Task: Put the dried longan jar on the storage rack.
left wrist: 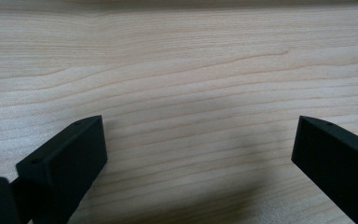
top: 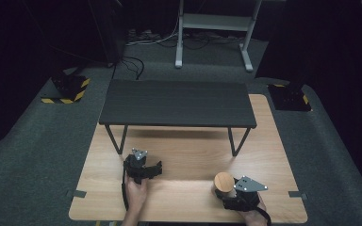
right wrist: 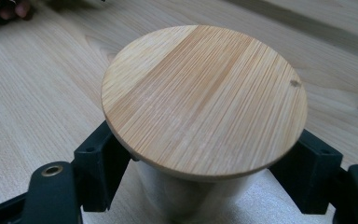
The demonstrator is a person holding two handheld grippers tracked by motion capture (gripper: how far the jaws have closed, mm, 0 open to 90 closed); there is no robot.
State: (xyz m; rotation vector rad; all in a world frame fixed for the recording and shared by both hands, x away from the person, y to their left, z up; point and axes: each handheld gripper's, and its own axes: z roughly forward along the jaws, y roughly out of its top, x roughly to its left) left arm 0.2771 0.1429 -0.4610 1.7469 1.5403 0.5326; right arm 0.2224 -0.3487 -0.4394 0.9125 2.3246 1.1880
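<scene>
**Two hand-held tongs at a wooden table**

The right tongs (right wrist: 200, 186) are clamped on a jar (right wrist: 191, 196) with a round bamboo lid (right wrist: 204, 100); one black jaw presses each side of the jar below the lid. In the high view the jar (top: 224, 182) stands near the front right of the table (top: 184, 155). The left tongs (left wrist: 196, 154) are spread wide apart over bare wood, holding nothing, at front left (top: 143, 167). A low dark bench (top: 176, 102) stands across the far part of the table.
</scene>
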